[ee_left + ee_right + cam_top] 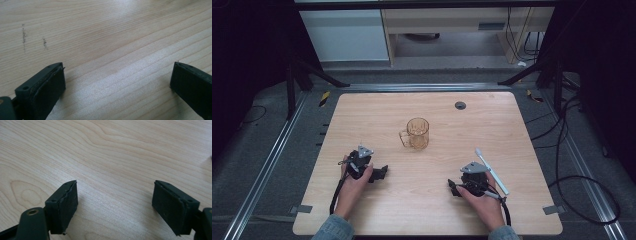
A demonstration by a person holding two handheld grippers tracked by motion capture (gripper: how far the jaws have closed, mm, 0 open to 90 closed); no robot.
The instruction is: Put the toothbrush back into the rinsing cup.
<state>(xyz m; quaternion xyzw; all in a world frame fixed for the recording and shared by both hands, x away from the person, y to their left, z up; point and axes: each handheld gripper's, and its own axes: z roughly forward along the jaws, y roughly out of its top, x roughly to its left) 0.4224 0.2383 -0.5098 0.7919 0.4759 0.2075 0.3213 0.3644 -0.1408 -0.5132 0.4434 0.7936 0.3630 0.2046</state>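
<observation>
Toothbrush (492,172) on the table (422,210) just beside right tongs (454,188), both tongs spread wide, left tongs (383,173) likewise empty

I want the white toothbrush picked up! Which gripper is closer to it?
Right. The right gripper rests just left of the toothbrush; the left gripper sits far across the table.

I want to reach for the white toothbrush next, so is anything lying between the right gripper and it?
Nothing visible blocks it. The white toothbrush lies on the pale wooden table close beside the right gripper, on its outer side. The clear amber glass mug stands farther off near the middle. The right gripper's jaws stand open over bare wood.
</observation>
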